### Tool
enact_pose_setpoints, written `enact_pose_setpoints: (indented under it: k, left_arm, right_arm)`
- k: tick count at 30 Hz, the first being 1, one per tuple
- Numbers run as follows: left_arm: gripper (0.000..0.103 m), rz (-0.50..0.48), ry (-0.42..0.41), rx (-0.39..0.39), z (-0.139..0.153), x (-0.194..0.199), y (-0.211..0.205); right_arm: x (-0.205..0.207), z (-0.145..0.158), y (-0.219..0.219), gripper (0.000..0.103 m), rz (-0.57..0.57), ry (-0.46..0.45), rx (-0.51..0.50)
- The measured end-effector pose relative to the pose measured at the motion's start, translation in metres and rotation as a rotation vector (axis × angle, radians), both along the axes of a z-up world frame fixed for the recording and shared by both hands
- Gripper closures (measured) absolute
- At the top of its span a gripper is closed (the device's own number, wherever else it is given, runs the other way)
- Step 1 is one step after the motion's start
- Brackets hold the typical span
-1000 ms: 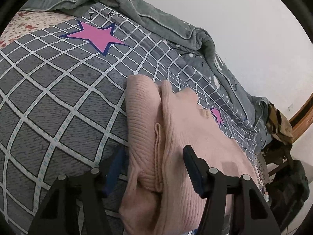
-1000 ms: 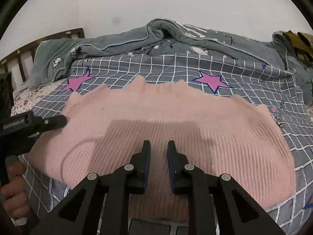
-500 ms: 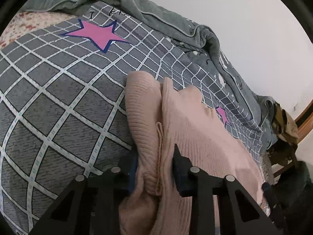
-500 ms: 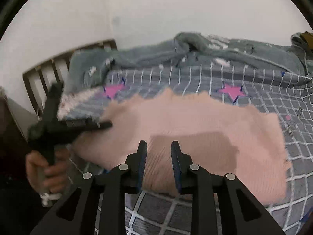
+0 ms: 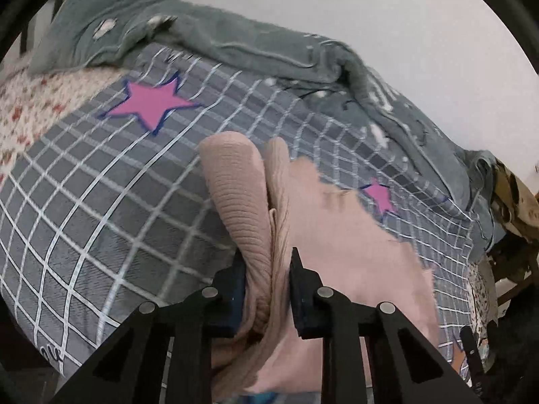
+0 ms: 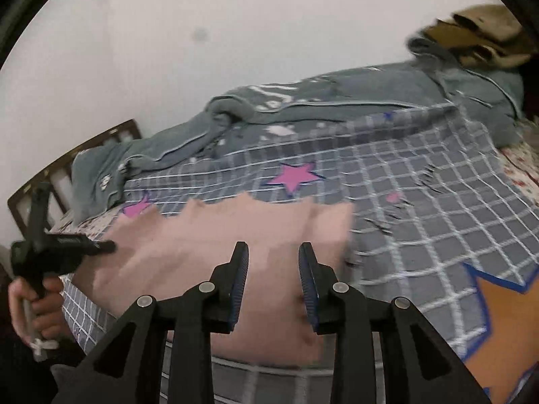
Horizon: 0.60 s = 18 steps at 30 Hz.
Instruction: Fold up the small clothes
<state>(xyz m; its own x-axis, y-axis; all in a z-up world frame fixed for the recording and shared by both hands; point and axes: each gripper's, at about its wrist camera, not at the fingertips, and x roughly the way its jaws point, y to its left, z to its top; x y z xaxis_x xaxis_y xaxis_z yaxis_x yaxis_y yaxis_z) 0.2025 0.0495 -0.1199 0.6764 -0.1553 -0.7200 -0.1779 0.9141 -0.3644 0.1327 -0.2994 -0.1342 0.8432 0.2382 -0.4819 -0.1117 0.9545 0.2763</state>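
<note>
A pink ribbed knit sweater (image 5: 340,235) lies on the grey checked bed cover (image 5: 101,185). My left gripper (image 5: 266,266) is shut on the sweater's bunched left edge, with folded fabric between the pads. In the right wrist view the sweater (image 6: 219,235) is blurred. My right gripper (image 6: 273,262) is open and empty above the sweater's near edge. The left gripper (image 6: 101,245) and the hand holding it show at the left of that view.
A grey-green blanket (image 5: 269,43) is bunched along the wall behind the cover. Pink stars (image 5: 151,104) mark the cover. A floral sheet (image 5: 30,101) shows at the left. A wooden headboard (image 6: 67,158) stands at the bed's left end. Camouflage fabric (image 6: 485,30) lies at the far right.
My left gripper closed on the sweater's folded left edge and lifted it slightly. My right gripper opened wider, pulled back and swung right; its view is now blurred.
</note>
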Motion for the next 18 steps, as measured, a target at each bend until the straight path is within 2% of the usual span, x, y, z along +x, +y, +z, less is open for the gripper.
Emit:
enact_pose_setpoints:
  k: [3, 10, 14, 18]
  left_arm:
    - [0.082, -0.029, -0.021, 0.03, 0.022, -0.001, -0.032]
    - [0.083, -0.111, -0.034, -0.012, 0.05, 0.002, -0.12]
    - [0.083, -0.2, 0.001, -0.013, 0.038, 0.007, -0.18]
    - [0.082, -0.278, 0.066, 0.109, 0.002, 0.014, -0.238]
  right_arm:
    - [-0.011, 0.003, -0.032, 0.072, -0.044, -0.008, 0.028]
    - [-0.019, 0.007, -0.089, 0.07, -0.128, -0.004, 0.114]
    - [-0.024, 0.009, -0.108, 0.07, -0.153, -0.004, 0.135]
    - [-0.029, 0.007, -0.121, 0.07, -0.162, -0.005, 0.152]
